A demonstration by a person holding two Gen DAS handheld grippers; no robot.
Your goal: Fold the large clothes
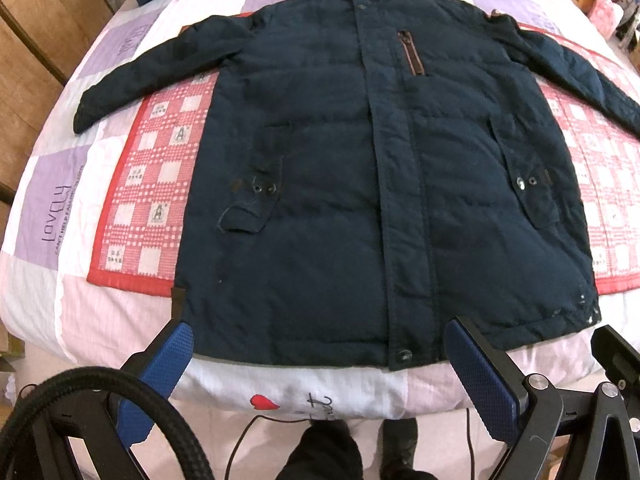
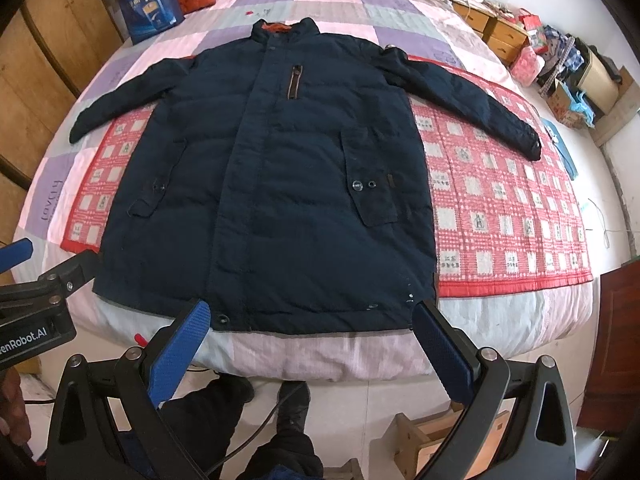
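A large dark navy padded jacket point(image 1: 332, 168) lies flat and face up on the bed, collar far, hem near, both sleeves spread out to the sides. It also shows in the right wrist view point(image 2: 280, 184). My left gripper point(image 1: 320, 340) is open and empty, hovering just before the hem near its left half. My right gripper point(image 2: 312, 320) is open and empty, hovering just before the hem's right half. The left gripper's body shows at the left edge of the right wrist view point(image 2: 36, 300).
The jacket rests on a red checked mat point(image 2: 500, 208) over a purple and pink quilt point(image 1: 64, 200). A blue bag point(image 2: 150, 4) stands at the bed's far left. A wooden wardrobe point(image 1: 28, 60) is on the left, cluttered drawers point(image 2: 504, 32) on the right. My legs point(image 2: 280, 420) stand at the bed's near edge.
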